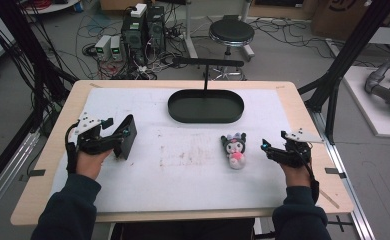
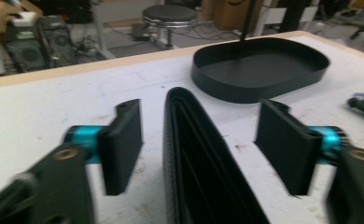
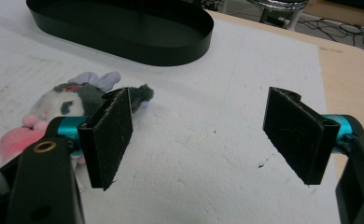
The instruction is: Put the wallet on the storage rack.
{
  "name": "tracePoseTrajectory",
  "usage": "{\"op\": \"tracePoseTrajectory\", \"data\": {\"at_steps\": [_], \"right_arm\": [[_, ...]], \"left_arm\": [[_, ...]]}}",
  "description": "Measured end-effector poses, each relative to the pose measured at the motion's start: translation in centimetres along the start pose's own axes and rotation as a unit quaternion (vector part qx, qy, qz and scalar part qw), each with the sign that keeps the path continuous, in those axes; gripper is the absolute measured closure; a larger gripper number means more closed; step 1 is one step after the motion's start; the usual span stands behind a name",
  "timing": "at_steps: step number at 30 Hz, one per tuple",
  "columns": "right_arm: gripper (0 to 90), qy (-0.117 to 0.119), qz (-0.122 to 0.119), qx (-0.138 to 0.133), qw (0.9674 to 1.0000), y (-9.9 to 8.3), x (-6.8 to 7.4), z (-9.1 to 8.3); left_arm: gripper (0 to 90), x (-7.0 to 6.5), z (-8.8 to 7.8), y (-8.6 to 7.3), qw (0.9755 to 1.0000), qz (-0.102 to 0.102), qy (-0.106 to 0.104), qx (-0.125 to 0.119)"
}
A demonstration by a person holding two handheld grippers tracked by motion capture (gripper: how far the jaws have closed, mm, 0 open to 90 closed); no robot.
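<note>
Left claw (image 2: 199, 149) open around wallet (image 2: 203, 172), unlabelled

wooden table (image 1: 48, 175) carries white mat (image 1: 148, 185), black tray (image 1: 206, 106), wallet (image 1: 126, 136), plush toy (image 1: 234, 149).

Dark navy sleeves (image 1: 65, 210) cover both forearms. Each black gripper (image 2: 208, 144) has flat rectangular jaws on teal collars, brass-coloured screws, and a grey plate (image 1: 89, 121).

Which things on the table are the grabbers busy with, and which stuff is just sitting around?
Likely part of the job:
wallet, standing between the open left gripper jaws
soft toy, beside the open right gripper
black tray, empty

Just lying about, on the floor:
stool
computer boxes
cables
</note>
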State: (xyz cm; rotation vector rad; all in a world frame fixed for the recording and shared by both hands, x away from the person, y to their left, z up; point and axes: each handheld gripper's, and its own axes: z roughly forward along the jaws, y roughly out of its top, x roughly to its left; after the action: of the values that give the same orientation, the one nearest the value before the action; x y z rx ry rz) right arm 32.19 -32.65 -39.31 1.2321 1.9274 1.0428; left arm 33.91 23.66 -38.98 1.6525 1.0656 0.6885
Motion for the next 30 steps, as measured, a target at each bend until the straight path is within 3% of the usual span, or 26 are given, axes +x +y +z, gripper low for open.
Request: {"op": "tracePoseTrajectory", "data": {"at_steps": [2,5,9,10,11,12,13,14,15,18,25,30], "right_arm": [[24.4,0.001,0.000,0.000,1.0000,0.0,0.0,0.0],[24.4,0.003,0.000,0.002,1.0000,0.0,0.1,0.1],[24.4,0.003,-0.001,0.002,1.0000,0.0,0.1,0.1],[24.4,0.003,0.000,0.003,1.0000,0.0,0.0,0.1],[24.4,0.003,0.000,0.003,1.0000,0.0,0.0,0.1],[24.4,0.003,0.000,0.003,1.0000,-0.1,0.0,0.1],[24.4,0.003,-0.001,0.003,1.0000,-0.1,0.0,0.1],[24.4,0.003,-0.001,0.003,1.0000,-0.1,0.0,0.1],[24.6,0.003,0.000,0.003,1.0000,0.0,0.0,0.1],[24.8,0.003,0.000,0.003,1.0000,0.0,0.0,0.1],[24.8,0.005,-0.001,0.002,1.0000,0.0,0.0,0.2],[24.8,0.008,0.002,0.002,1.0000,0.0,-0.2,0.3]], "left_arm": [[22.0,-0.1,0.2,-0.4,0.9998,0.011,0.012,0.014],[21.9,0.0,0.7,-1.2,0.9989,0.008,0.030,0.034],[23.2,0.5,1.2,-2.6,0.9977,-0.014,0.018,0.064],[42.7,0.6,1.2,-2.9,0.9976,-0.020,0.002,0.067],[42.7,0.7,1.2,-3.2,0.9975,-0.023,-0.006,0.067],[55.1,0.8,1.1,-3.3,0.9973,-0.022,-0.003,0.070],[61.6,0.9,1.1,-3.2,0.9972,-0.021,0.001,0.071],[61.6,1.0,0.9,-3.1,0.9973,-0.025,0.001,0.069],[71.2,1.1,0.7,-2.8,0.9977,-0.024,0.003,0.063],[75.2,1.2,0.7,-2.5,0.9981,-0.023,0.006,0.056],[75.9,1.2,1.1,-0.3,0.9993,-0.029,0.004,0.026],[76.0,0.9,2.1,1.9,0.9994,-0.028,-0.018,0.010]]}}
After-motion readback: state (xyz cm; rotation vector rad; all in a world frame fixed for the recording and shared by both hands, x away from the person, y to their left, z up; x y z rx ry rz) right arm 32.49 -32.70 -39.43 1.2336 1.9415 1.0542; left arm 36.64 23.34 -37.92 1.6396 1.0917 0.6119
